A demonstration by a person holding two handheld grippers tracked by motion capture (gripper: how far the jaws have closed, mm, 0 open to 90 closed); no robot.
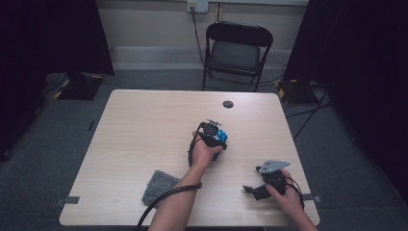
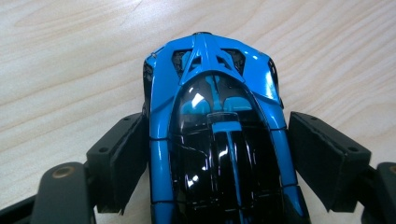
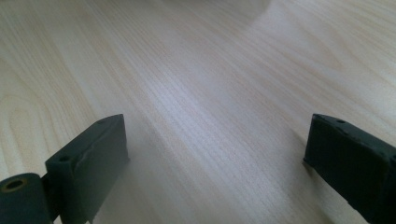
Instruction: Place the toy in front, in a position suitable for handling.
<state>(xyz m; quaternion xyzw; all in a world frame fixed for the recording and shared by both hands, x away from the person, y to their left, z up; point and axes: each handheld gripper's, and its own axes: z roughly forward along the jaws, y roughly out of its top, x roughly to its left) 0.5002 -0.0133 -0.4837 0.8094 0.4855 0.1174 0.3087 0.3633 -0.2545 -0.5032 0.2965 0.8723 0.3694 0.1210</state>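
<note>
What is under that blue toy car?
The toy car sits on the wooden table, between the left gripper's jaws. Bare wood surrounds it; its wheels and whatever lies beneath its body are covered.

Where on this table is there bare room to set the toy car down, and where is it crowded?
The table's whole left half is bare, back to its far edge, bordered near the front by the grey cloth. Crowded: centre-right, where the left gripper straddles the blue toy car, and the front right corner by the right gripper.
</note>
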